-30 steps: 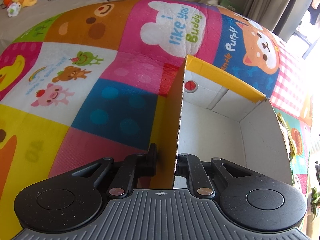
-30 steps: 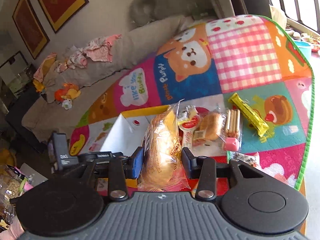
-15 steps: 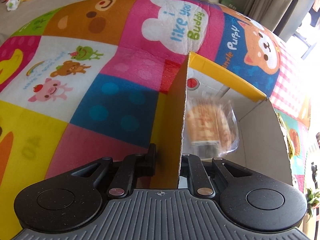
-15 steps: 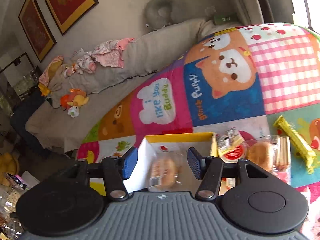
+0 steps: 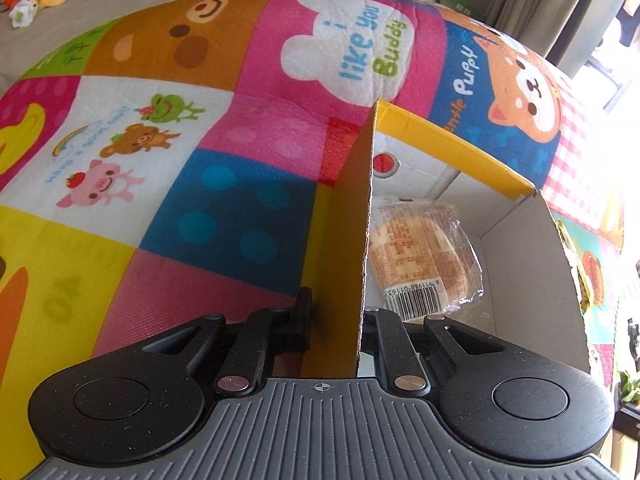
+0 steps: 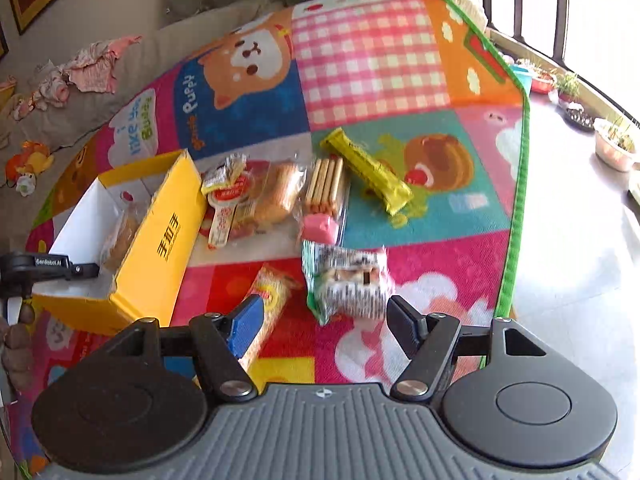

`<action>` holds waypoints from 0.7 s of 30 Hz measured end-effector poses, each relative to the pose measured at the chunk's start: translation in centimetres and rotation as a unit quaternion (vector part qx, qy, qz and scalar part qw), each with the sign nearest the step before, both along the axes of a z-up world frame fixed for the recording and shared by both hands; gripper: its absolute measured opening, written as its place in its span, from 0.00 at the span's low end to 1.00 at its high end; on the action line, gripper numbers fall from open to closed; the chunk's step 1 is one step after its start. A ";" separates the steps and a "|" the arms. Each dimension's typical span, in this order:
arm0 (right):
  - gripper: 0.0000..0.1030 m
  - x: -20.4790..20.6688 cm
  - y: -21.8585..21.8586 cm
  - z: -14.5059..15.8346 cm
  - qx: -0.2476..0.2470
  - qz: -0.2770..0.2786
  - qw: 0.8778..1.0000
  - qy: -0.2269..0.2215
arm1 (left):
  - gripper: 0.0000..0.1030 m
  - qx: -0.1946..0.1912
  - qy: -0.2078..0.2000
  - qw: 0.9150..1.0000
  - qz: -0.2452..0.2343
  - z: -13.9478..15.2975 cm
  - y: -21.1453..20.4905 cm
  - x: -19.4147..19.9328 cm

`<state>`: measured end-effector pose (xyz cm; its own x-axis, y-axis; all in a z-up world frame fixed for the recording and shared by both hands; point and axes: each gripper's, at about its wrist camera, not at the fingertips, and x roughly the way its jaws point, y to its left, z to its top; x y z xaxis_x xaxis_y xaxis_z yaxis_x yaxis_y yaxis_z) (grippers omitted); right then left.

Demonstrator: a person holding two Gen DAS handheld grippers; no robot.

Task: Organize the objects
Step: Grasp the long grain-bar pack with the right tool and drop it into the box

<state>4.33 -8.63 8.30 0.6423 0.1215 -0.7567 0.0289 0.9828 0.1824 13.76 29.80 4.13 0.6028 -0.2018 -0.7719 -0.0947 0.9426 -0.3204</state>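
Observation:
My left gripper [image 5: 340, 316] is shut on the side wall of the yellow cardboard box [image 5: 352, 240], one finger on each side of it. A wrapped bread packet [image 5: 420, 256] lies on the white floor inside the box. In the right wrist view the same box [image 6: 160, 240] stands at the left with the bread packet [image 6: 120, 236] in it. My right gripper [image 6: 324, 320] hovers low over the play mat, its jaws opening and nothing between the pads. Just beyond its fingertips lies a green-and-white snack packet [image 6: 344, 284]. An orange packet [image 6: 268, 300] lies by its blue left pad [image 6: 246, 320].
More snacks lie on the mat [image 6: 376, 60] to the right of the box: a bun packet [image 6: 276, 196], a biscuit-stick pack [image 6: 324, 188], a yellow bar [image 6: 368, 168]. The mat's green edge [image 6: 516, 200] borders bare floor [image 6: 580, 240] with plant pots [image 6: 616, 144]. A sofa [image 6: 132, 72] with clothes stands behind.
The right gripper dropped the bread packet into the box, then swung right and down over the loose snacks with its jaws spreading. The left gripper kept its hold on the box wall.

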 end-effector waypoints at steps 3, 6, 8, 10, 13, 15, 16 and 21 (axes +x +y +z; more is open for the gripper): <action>0.66 -0.1 0.9 -1.3 0.038 0.015 0.999 0.015 | 0.14 0.000 0.001 1.000 0.001 0.0 0.0 0.0; 0.66 0.9 2.7 -2.3 0.058 0.028 0.998 0.024 | 0.14 0.002 0.001 1.000 0.001 0.0 0.0 -0.1; 0.67 1.7 3.9 -2.9 0.059 0.037 0.997 0.028 | 0.14 0.003 0.002 1.000 0.002 0.0 -0.1 0.0; 0.66 2.6 5.0 -3.7 0.050 0.044 0.997 0.035 | 0.14 0.004 0.003 1.000 0.002 0.1 -0.1 -0.1; 0.63 3.2 6.7 -4.5 0.013 0.053 0.998 0.030 | 0.14 0.004 0.003 1.000 0.002 0.1 -0.1 -0.1; 0.39 3.1 7.9 -4.4 -0.036 0.068 0.997 0.027 | 0.14 0.004 0.003 1.000 0.002 0.0 -0.1 -0.1; 0.37 3.0 8.1 -4.3 -0.046 0.075 0.996 0.027 | 0.14 0.003 0.003 1.000 0.002 0.0 -0.1 -0.1; 0.27 1.4 7.1 -2.9 -0.031 0.088 0.995 0.032 | 0.14 0.003 0.002 1.000 0.003 0.0 -0.1 -0.2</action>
<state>5.78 -1.49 5.44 0.5661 0.1805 -0.8044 -0.1361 0.9828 0.1248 13.57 29.70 4.11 0.6009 -0.1928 -0.7757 -0.1021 0.9440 -0.3138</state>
